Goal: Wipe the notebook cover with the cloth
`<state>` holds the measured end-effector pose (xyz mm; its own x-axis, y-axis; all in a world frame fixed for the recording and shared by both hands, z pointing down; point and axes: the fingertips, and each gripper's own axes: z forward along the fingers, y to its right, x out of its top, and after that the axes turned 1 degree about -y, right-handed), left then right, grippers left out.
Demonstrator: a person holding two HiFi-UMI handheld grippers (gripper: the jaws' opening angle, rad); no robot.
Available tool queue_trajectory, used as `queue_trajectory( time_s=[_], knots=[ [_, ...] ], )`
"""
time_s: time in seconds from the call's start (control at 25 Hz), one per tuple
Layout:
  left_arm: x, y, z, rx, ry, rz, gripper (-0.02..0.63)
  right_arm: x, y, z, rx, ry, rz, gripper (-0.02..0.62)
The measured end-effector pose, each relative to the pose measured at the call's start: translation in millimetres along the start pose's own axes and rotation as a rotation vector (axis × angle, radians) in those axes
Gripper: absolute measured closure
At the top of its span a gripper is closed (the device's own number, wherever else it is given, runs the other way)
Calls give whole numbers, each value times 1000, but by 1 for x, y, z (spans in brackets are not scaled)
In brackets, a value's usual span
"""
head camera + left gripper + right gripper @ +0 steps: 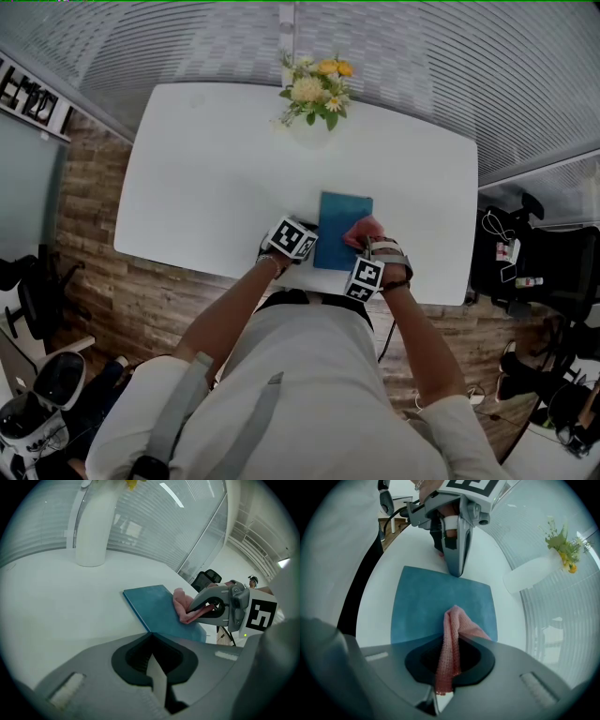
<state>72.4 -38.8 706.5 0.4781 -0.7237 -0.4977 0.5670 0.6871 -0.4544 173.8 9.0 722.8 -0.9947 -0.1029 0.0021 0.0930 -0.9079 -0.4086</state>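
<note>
The notebook (343, 220), blue cover up, lies flat on the white table (206, 169), near its front edge. The pink cloth (452, 634) rests bunched on the cover's near right part. The right gripper (445, 667) has its jaws clamped on the cloth, which runs up between them. The left gripper (457, 569) has its jaws closed together with nothing between them. Its tips stand on the notebook's left edge, just beside the cloth but apart from it. A white vase of flowers (317, 94) stands at the table's far edge, well apart from the notebook. A black chair (553, 272) stands on the floor to the table's right.
</note>
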Motion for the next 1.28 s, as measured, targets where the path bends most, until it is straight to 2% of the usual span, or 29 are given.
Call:
queue_trajectory(
  time_s=[1.28],
  knots=[
    [0, 1, -2, -3, -3, -3, 612, 6, -30, -16, 43, 23, -44, 592]
  ],
)
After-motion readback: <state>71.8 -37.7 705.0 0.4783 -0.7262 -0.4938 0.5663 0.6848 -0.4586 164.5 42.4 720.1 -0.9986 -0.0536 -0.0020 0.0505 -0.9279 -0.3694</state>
